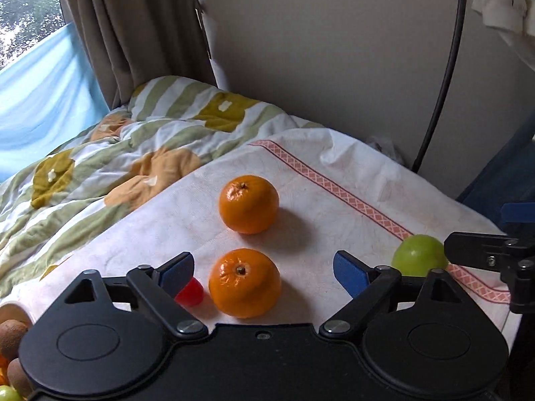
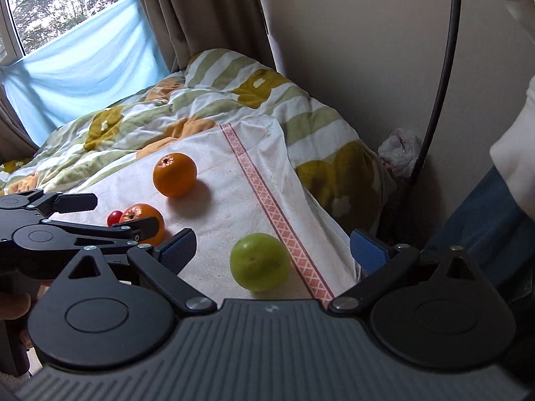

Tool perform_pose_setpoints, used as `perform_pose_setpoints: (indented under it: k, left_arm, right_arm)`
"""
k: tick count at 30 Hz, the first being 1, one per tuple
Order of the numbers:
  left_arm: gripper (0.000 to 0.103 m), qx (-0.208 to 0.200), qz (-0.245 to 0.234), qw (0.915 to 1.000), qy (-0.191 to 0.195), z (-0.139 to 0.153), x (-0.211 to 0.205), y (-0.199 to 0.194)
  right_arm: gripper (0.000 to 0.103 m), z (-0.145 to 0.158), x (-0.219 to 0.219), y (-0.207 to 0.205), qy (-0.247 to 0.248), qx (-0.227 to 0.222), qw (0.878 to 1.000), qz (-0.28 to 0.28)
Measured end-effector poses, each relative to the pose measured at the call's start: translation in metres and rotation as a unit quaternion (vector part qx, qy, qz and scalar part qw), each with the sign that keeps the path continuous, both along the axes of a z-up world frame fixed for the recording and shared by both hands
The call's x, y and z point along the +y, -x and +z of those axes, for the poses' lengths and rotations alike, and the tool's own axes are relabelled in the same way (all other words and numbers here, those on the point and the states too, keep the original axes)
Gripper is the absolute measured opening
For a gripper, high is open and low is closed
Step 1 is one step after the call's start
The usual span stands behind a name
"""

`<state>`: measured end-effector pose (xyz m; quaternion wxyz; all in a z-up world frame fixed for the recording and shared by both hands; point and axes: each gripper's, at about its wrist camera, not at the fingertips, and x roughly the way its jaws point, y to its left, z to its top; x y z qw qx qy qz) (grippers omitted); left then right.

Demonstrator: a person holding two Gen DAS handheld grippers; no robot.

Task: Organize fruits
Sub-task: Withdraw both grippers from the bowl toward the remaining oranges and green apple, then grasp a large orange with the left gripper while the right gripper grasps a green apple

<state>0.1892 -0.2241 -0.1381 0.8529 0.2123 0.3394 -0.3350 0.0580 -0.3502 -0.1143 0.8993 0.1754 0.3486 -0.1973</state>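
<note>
Between the spread-apart jaws of the left gripper (image 1: 264, 270) sits the near orange (image 1: 244, 282), lined up for pickup; the right gripper (image 2: 272, 250), likewise agape and empty, frames the green fruit (image 2: 260, 261) on the cloth (image 2: 227, 207).

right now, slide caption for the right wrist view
Open right gripper poised over a green apple on the white cloth, oranges beyond.

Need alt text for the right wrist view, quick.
The open right gripper hovers over a green fruit on a white cloth. Farther off lie two oranges, the far one, and a small red fruit.
</note>
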Motion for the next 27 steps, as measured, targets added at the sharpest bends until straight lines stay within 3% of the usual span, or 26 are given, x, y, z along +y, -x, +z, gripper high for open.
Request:
perform_pose_setpoints:
  k: [9, 13, 16, 27]
  left_arm:
    - [0.089, 0.008, -0.017, 0.9992, -0.035, -0.030, -0.009, -0.016]
    - [0.080, 0.010, -0.018, 0.9986, -0.048, -0.036, -0.007, -0.018]
    - [0.065, 0.010, -0.009, 0.9981, -0.060, -0.040, -0.004, -0.020]
    - [0.064, 0.021, -0.004, 0.9989, -0.041, -0.034, 0.005, -0.013]
  right_arm:
    - [0.103, -0.020, 0.010, -0.012, 0.008, 0.018, 1.000, 0.009]
    - [0.103, -0.021, 0.014, -0.015, 0.023, 0.021, 0.999, 0.013]
    - [0.103, -0.021, 0.019, -0.017, 0.038, 0.025, 0.999, 0.019]
    - [0.103, -0.013, 0.032, -0.019, 0.086, 0.017, 0.995, 0.041]
